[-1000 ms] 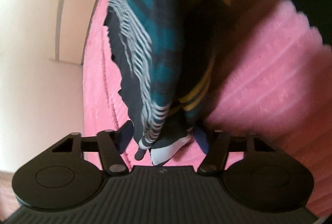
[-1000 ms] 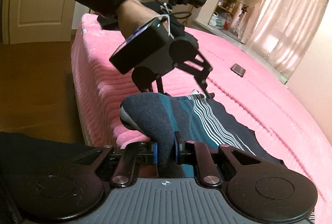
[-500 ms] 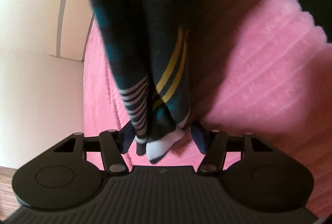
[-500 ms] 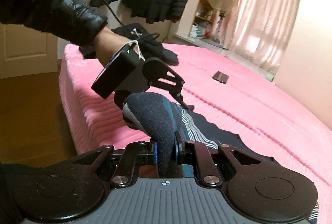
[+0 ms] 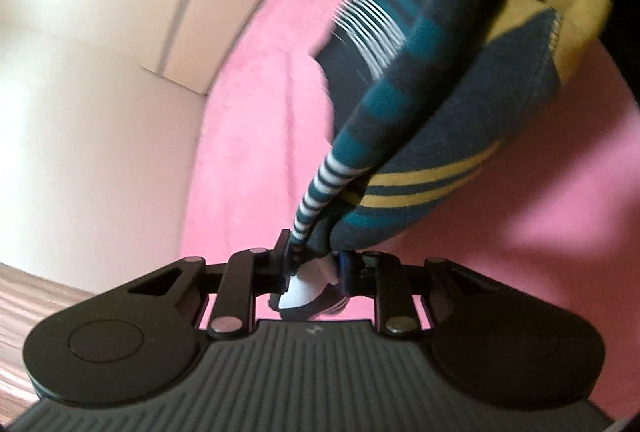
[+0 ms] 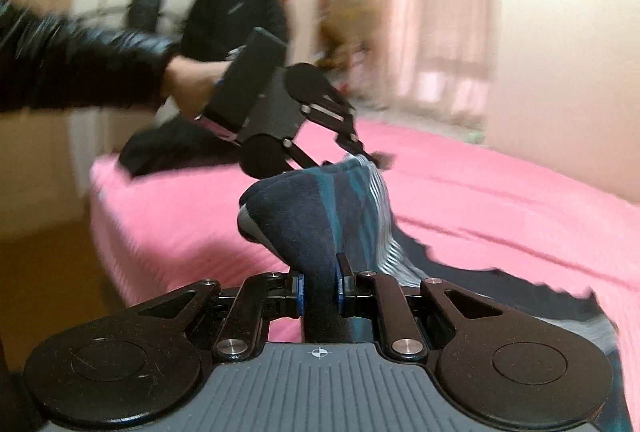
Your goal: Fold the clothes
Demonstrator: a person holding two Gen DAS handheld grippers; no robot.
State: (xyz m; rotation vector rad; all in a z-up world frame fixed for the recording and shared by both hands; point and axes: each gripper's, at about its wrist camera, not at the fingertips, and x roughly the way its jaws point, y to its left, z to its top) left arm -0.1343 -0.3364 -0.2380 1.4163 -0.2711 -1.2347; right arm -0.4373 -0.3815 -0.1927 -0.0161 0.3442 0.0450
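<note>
Left wrist view – grip: left gripper (image 5: 314, 268) clamped on a corner of the striped garment (image 5: 440, 135) at lower centre of the frame; jaws have just been closing, cloth now pinched between them, a white tip poking out below.
Left wrist view – cloth: navy, teal and mustard bands running up and to the right from the pads, drawn fairly taut, then sagging toward the upper right.
Left wrist view – ground: pink bed cover (image 5: 248, 151) behind and under the cloth; pale wall at left.
Right wrist view – grip: right gripper (image 6: 319, 290) closed tight on a bunched navy fold of the same garment at lower centre, blue pads pressing both sides.
Right wrist view – other hand: left gripper at centre, tips buried in the far corner of the cloth, carried by a hand (image 6: 188, 79) in a black sleeve (image 6: 76, 59) from the left edge.
Right wrist view – rest of cloth: trailing to the lower right, lying on the pink cover – not yet clear of it.
Judgement – step: likely lifting and stretching the garment between both grips before laying it flat.
Advice – pull: keep both pinches firm, draw corners apart evenly – no twist.
Advice – risk: shallow bite at the left corner may slip; blur too heavy to judge depth.
</note>
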